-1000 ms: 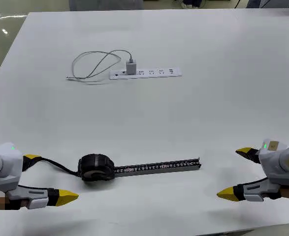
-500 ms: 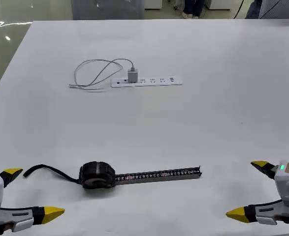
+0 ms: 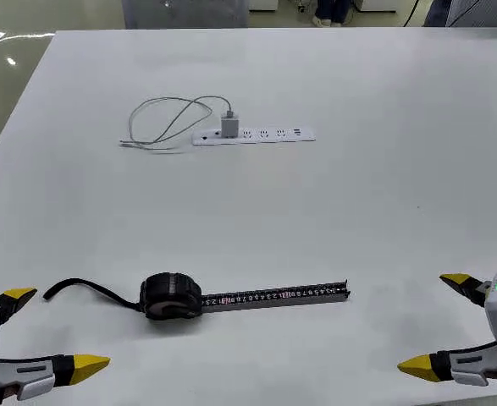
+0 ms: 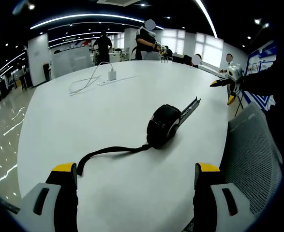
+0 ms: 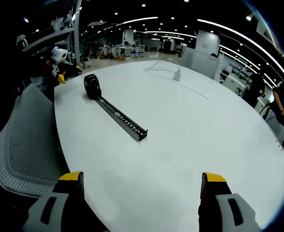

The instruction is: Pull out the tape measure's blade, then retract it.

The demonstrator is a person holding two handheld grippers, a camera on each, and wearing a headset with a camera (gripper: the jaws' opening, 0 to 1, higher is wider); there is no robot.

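Note:
A black tape measure [image 3: 171,296] lies on the white table [image 3: 333,194] near the front, its dark blade [image 3: 275,295] pulled out to the right and lying flat. A black wrist strap [image 3: 87,289] trails off to its left. My left gripper [image 3: 49,330] stands open at the front left corner, apart from the strap's end. My right gripper [image 3: 439,324] is open at the front right, well clear of the blade tip. The left gripper view has the tape measure [image 4: 164,123] ahead of my left gripper [image 4: 134,177]. In the right gripper view the blade [image 5: 121,117] runs ahead of my right gripper [image 5: 142,186].
A white power strip [image 3: 256,134] with a plugged charger [image 3: 229,126] and a coiled white cable [image 3: 165,118] lies at the back of the table. A mesh chair [image 5: 23,145] stands by the table edge. People stand in the background [image 4: 144,41].
Both grippers have drawn back toward the table's front edge, away from the tape measure. The tape measure and its extended blade lie as before.

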